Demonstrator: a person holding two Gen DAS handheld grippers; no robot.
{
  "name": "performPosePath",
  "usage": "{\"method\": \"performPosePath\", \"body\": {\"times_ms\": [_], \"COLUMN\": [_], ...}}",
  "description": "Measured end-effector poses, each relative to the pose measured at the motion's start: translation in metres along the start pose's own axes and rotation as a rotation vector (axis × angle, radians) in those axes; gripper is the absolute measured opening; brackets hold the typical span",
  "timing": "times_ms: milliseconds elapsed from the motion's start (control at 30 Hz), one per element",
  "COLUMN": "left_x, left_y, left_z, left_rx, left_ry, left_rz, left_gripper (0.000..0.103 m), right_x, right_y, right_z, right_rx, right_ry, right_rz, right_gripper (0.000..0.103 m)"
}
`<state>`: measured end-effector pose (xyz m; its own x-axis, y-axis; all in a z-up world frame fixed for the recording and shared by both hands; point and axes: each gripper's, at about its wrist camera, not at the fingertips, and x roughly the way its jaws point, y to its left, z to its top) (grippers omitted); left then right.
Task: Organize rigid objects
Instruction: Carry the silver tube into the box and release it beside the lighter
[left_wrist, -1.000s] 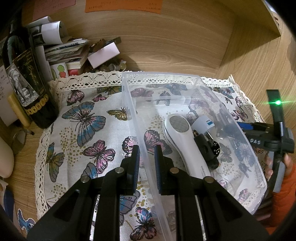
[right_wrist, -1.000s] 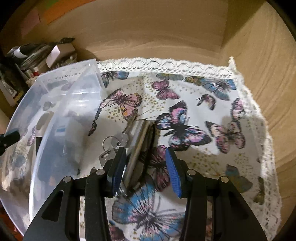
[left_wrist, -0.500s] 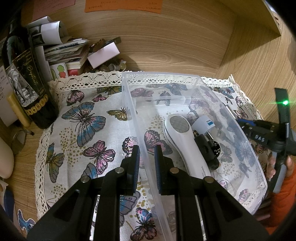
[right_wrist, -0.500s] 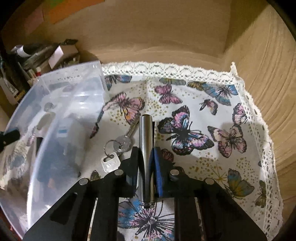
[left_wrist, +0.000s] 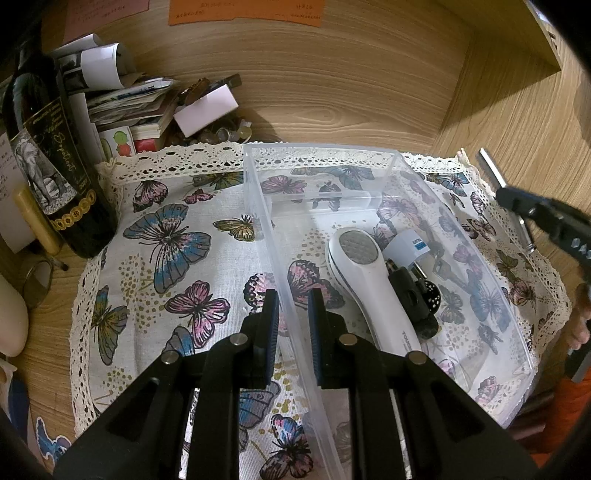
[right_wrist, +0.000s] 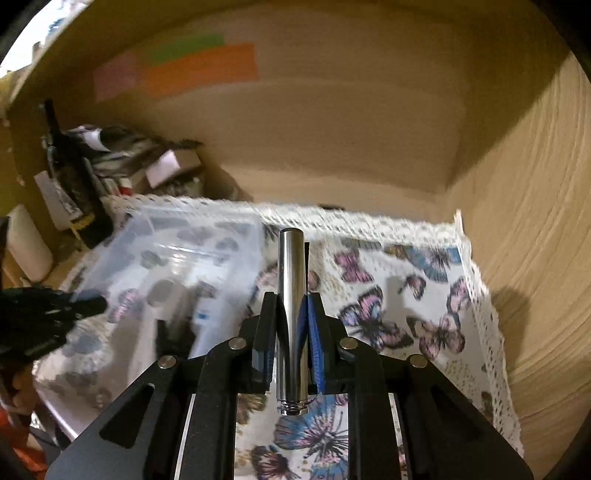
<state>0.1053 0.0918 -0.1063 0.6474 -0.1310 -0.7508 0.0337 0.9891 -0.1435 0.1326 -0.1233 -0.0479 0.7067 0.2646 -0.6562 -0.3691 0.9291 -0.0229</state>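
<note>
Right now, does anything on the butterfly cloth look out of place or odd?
Nothing damaged or spilled. The clear bin sits askew on the cloth, and the left hand-held gripper straddles its near wall.

Wood-grain desk alcove (left_wrist: 332, 85) — sticky notes (right_wrist: 201, 68) on its back wall — under dim warm light.

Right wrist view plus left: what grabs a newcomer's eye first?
The shiny metal cylinder clamped in the right gripper, raised above the butterfly cloth. Next, the clear plastic bin at the cloth's centre, its side wall between the left gripper fingers, with a white handheld device inside. A dark wine bottle stands far left.
</note>
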Motion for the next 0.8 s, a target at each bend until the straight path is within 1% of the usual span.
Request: {"method": "performPosePath", "body": {"times_ms": [167, 300, 400, 567, 800], "left_x": [0.0, 0.0, 0.0, 0.001, 0.001], "left_y": [-0.001, -0.001, -0.001, -0.002, -0.001], "left_z": [0.0, 0.0, 0.0, 0.001, 0.001], "left_rx": [-0.001, 0.0, 0.0, -0.001, -0.001], "left_ry": [0.0, 0.0, 0.0, 0.0, 0.0], "left_rz": [-0.001, 0.0, 0.0, -0.001, -0.001], "left_gripper": [0.014, 0.014, 0.014, 0.014, 0.014], "right_x": [-0.012, -0.015, -0.012, 0.003, 0.028], "right_y": [0.02, 0.036, 0.049, 0.065, 0.07], "right_z": [0.009, 0.008, 0.005, -0.002, -0.009], "right_rx": [-0.044, -0.079, -0.106, -0.137, -0.148], "right_ry": [-0.045, -0.05, -0.035, 0.015, 0.096], "right_rz": [0.039, 0.078, 0.106, 0.14, 0.148], "right_gripper": [0.015, 0.015, 0.015, 0.015, 0.015]}}
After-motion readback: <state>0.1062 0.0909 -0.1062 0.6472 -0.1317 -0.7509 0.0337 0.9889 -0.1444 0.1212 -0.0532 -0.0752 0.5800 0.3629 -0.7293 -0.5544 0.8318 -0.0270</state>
